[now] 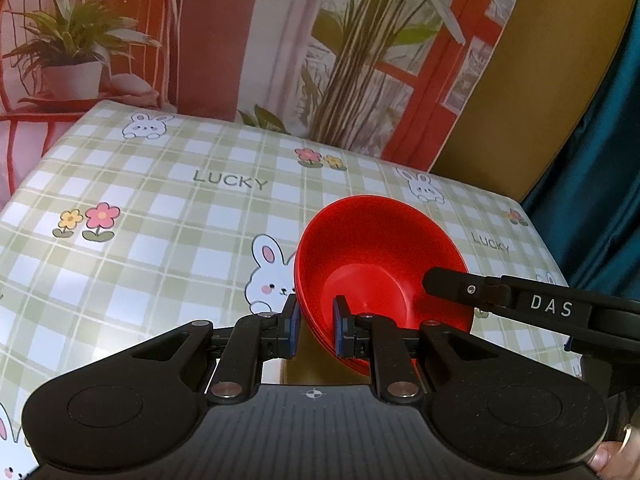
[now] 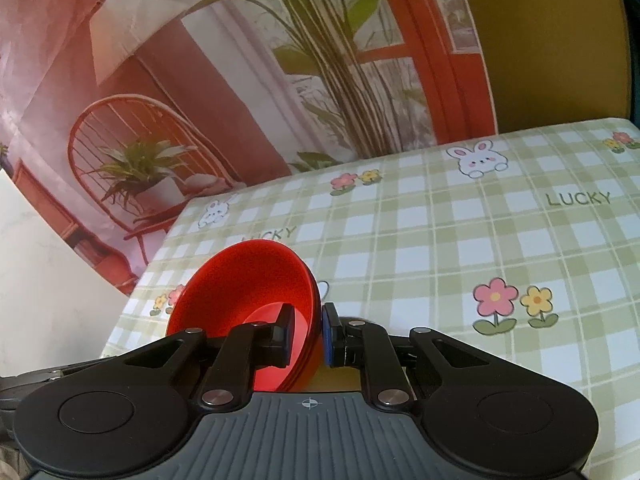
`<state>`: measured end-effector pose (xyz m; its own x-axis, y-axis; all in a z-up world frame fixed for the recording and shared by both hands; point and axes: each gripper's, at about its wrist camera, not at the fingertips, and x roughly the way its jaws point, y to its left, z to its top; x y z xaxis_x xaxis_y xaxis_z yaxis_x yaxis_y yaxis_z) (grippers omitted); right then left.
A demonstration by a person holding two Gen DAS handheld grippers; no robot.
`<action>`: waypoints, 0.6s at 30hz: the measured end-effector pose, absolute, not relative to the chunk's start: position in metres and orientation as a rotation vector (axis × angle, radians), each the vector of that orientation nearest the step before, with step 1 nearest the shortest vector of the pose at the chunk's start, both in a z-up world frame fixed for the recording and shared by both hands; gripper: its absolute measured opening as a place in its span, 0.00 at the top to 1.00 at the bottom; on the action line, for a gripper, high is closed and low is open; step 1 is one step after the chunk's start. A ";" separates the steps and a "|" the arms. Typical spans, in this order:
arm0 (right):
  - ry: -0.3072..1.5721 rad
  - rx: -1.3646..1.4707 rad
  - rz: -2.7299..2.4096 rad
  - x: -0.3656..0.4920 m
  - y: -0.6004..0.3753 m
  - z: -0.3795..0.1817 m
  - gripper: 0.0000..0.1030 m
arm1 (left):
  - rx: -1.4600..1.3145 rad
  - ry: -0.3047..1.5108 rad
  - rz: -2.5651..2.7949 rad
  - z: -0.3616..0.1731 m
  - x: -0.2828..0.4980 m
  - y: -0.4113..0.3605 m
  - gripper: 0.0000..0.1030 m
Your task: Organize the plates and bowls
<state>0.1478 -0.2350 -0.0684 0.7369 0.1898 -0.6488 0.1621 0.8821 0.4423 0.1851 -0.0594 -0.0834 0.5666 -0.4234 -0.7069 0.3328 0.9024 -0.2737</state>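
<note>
Green-and-white checked cloth on the desk (image 1: 168,216), printed with rabbits, flowers and "LUCKY". Nearest in the left wrist view, left gripper (image 1: 316,322) closed to a narrow gap on the near rim of the red bowls (image 1: 376,256), one finger inside, one outside. Same stack clamped from the other side by the right gripper (image 2: 306,334), its fingers also pinched on the rim. Glossy, plain red, round, deep; several thin rims nested together at the lower edge, so more than one bowl. Tilted, mouth toward the cameras, held at the desk's near edge; whether touching the cloth, cannot tell. Behind the desk, a printed backdrop (image 1: 280,40) of red chair, potted plants and window.
</note>
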 end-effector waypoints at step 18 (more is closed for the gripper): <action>0.778 0.498 -0.026 0.127 -0.243 -0.083 0.86 | -0.068 0.893 -0.482 -0.095 0.174 -0.075 0.83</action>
<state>0.1271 -0.2431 -0.0833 0.7179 0.1579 -0.6780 0.2026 0.8844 0.4204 0.1742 -0.0754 -0.0952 0.5276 -0.4308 -0.7321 0.3753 0.8914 -0.2541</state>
